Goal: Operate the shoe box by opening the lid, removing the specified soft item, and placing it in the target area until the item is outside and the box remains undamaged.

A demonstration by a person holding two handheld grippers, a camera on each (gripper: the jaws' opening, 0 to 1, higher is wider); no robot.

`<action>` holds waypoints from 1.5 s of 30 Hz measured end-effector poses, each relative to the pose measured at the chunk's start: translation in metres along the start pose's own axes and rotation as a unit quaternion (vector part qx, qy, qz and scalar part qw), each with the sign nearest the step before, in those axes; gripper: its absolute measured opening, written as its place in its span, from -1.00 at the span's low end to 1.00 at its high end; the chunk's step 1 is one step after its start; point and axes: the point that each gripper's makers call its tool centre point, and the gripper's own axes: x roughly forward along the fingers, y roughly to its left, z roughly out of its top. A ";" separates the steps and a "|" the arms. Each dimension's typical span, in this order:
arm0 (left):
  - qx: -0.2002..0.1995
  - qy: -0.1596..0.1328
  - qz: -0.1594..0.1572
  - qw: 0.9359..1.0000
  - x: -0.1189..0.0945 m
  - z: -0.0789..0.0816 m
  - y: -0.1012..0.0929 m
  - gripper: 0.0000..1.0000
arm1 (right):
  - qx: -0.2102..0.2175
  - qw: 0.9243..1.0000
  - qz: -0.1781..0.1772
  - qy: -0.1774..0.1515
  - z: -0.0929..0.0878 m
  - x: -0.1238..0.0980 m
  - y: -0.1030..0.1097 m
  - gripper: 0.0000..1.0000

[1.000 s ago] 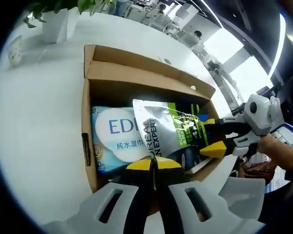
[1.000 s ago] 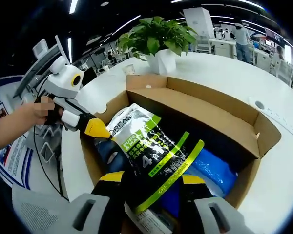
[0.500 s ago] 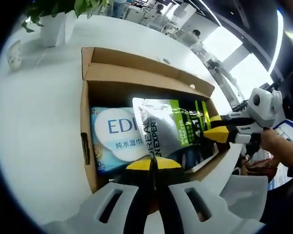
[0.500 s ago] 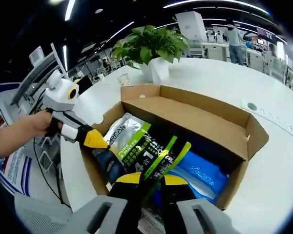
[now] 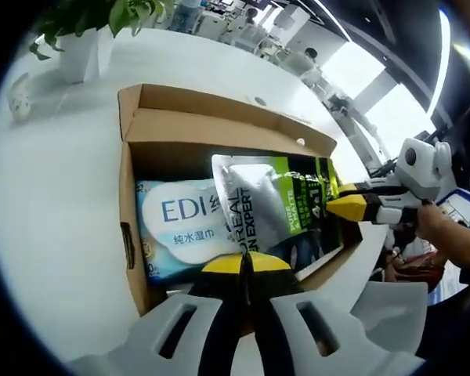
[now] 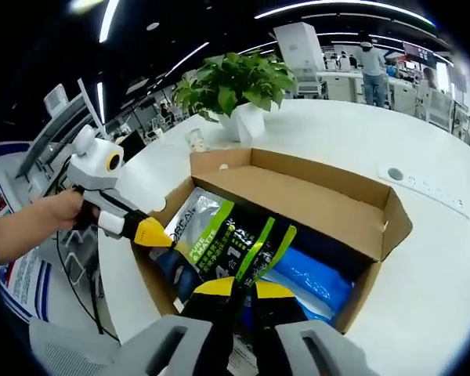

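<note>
The left gripper view looks down into the open cardboard shoe box [image 5: 153,133] on the white worktop [image 5: 55,164] and reads the printing on its contents: a blue-and-white wet-wipes pack [image 5: 180,227] lying along the box's left side, and a silver, black and green soft pouch [image 5: 270,207] lying partly over it. The right gripper view shows the same box [image 6: 329,207] from the opposite end, where the pouch [image 6: 227,239] shows mostly its green stripes and the wipes pack [image 6: 317,274] is a plain blue shape beneath and to the right of it; this view also takes in a potted plant [image 6: 235,86] in a white pot beyond the box, a small cup [image 6: 193,141] beside it, and a round white socket [image 6: 395,174] on the worktop. The left hand-held gripper [image 5: 247,262] has its yellow tips pressed together with nothing between them, hovering at the near rim of the box just below the pouch's lower edge. The right hand-held gripper [image 6: 235,288] is clenched on the near end of the pouch, which rises from between its tips; in the left gripper view it [image 5: 341,207] meets the pouch's right edge, with a person's hand [image 5: 439,235] behind it.
</note>
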 end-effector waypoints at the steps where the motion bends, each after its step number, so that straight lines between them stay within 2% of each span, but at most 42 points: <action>1: 0.001 0.001 0.000 1.000 0.000 0.001 -0.001 -1.00 | 0.000 1.000 0.000 -0.001 0.000 -0.001 0.000 -0.97; 24: 0.024 -0.003 -0.004 1.000 -0.008 0.011 -0.034 -1.00 | -0.017 1.000 -0.012 -0.004 0.006 -0.034 -0.008 -1.00; 36: 0.030 -0.013 -0.005 0.999 -0.013 0.021 -0.051 -1.00 | -0.012 1.000 -0.014 -0.019 0.015 -0.053 -0.012 -1.00; 45: 0.043 -0.012 -0.009 0.999 -0.012 0.019 -0.072 -1.00 | -0.018 0.999 -0.021 -0.018 0.011 -0.072 -0.018 -1.00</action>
